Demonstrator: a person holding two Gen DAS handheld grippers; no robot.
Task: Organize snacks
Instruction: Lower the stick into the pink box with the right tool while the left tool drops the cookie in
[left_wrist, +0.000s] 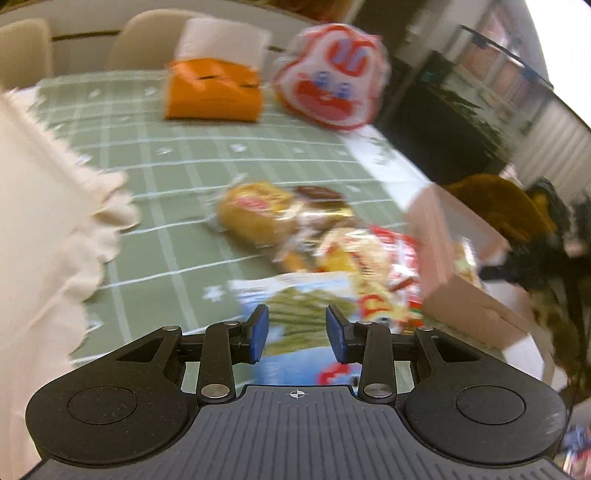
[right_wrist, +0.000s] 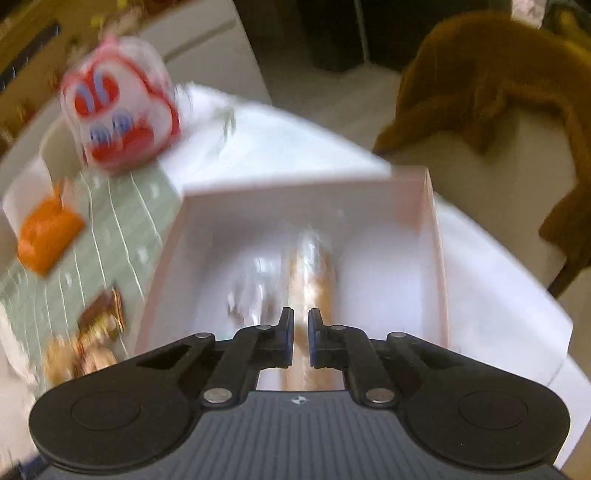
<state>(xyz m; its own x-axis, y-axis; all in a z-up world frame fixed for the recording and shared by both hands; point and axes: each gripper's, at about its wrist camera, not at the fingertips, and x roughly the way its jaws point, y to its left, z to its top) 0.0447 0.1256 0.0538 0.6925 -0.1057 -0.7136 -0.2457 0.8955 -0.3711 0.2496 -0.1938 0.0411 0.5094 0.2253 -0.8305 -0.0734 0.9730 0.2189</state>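
Note:
My left gripper (left_wrist: 297, 334) hangs open just above a blue snack packet (left_wrist: 291, 365) with green sticks printed on it; its blue pads stand apart and hold nothing. Beyond the packet lies a heap of wrapped bread rolls (left_wrist: 255, 214) and a red and yellow packet (left_wrist: 369, 266), on the green checked tablecloth (left_wrist: 166, 166). My right gripper (right_wrist: 301, 332) is shut over the inside of the pale pink box (right_wrist: 295, 199). A clear-wrapped bread stick (right_wrist: 314, 273) lies on the box floor beyond its fingertips. The box (left_wrist: 443, 258) stands right of the heap.
A red and white cartoon-face bag (left_wrist: 332, 77) (right_wrist: 118, 107) and an orange pouch (left_wrist: 212, 92) (right_wrist: 48, 232) sit at the table's far end. A cream frilled cloth (left_wrist: 44, 221) covers the left side. A chair draped with a brown garment (right_wrist: 498, 74) stands past the table's right edge.

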